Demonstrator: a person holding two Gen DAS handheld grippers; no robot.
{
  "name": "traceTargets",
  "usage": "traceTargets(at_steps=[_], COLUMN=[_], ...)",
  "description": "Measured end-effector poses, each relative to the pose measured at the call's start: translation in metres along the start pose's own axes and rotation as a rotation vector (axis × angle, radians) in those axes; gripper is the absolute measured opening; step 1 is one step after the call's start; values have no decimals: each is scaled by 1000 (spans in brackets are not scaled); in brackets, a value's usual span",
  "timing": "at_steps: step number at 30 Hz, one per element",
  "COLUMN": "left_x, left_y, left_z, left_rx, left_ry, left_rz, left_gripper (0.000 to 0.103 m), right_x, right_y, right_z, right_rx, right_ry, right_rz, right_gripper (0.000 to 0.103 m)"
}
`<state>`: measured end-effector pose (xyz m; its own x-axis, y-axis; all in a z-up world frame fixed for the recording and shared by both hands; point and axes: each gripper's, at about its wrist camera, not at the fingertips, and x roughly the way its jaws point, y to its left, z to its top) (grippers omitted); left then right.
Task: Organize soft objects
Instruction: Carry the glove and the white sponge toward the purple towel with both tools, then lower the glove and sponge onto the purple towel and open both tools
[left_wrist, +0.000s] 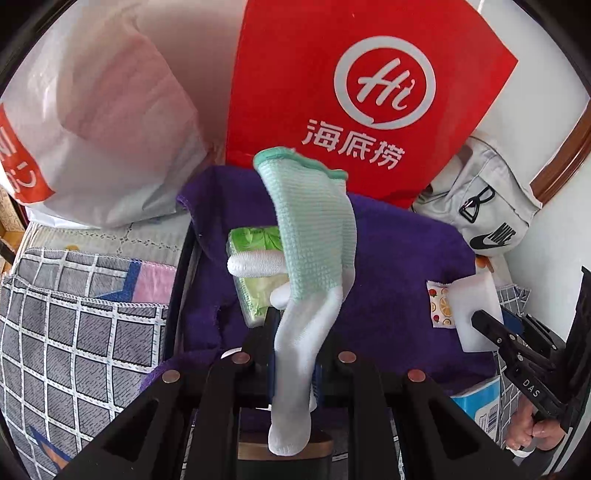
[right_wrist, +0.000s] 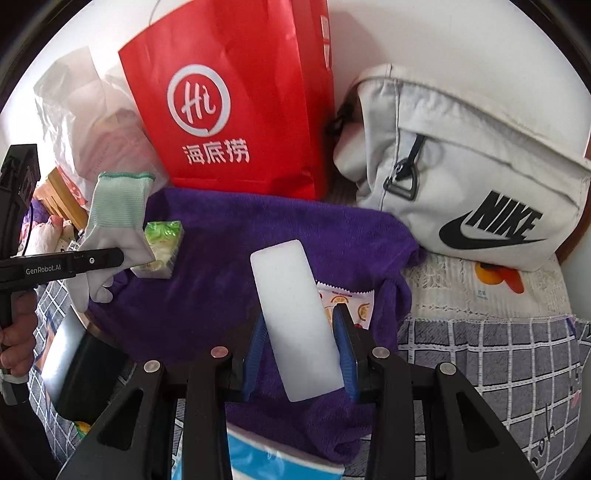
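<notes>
Jaws of the GenRobot.AI left gripper pinch a glove, right gripper clamps a white sponge by a NIKE bag

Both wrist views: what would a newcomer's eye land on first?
The glossy red paper bag with a white logo stands at the back against the wall. In front, the left tongs pinch a white-and-mint knitted glove, and the right tongs clamp a white foam block over the purple plush towel.

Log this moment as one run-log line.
left gripper: shut on glove | right gripper: shut on white sponge | both over purple towel
</notes>
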<state>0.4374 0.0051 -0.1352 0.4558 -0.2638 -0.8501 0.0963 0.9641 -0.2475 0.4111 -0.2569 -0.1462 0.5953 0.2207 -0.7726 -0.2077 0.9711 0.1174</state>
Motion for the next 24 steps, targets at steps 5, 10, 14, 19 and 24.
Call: traceTargets(at_steps=[5, 10, 14, 19, 24], left_x=[11, 25, 32, 38, 35], left_y=[-8, -17, -16, -15, -10], left_z=[4, 4, 5, 5, 8], left_rx=[33, 60, 49, 43, 32], left_ry=[29, 72, 86, 95, 83], left_rz=[-4, -2, 3, 4, 13], left_gripper=[14, 14, 14, 16, 36], right_x=[15, 27, 28, 28, 24], right_y=[-2, -3, -6, -6, -4], right_z=[-2, -7, -8, -9, -8], right_rx=[-1, -17, -11, -14, -23], right_ry=[38, 82, 87, 88, 79], right_rz=[13, 21, 31, 34, 37], right_gripper=[37, 37, 37, 38, 46])
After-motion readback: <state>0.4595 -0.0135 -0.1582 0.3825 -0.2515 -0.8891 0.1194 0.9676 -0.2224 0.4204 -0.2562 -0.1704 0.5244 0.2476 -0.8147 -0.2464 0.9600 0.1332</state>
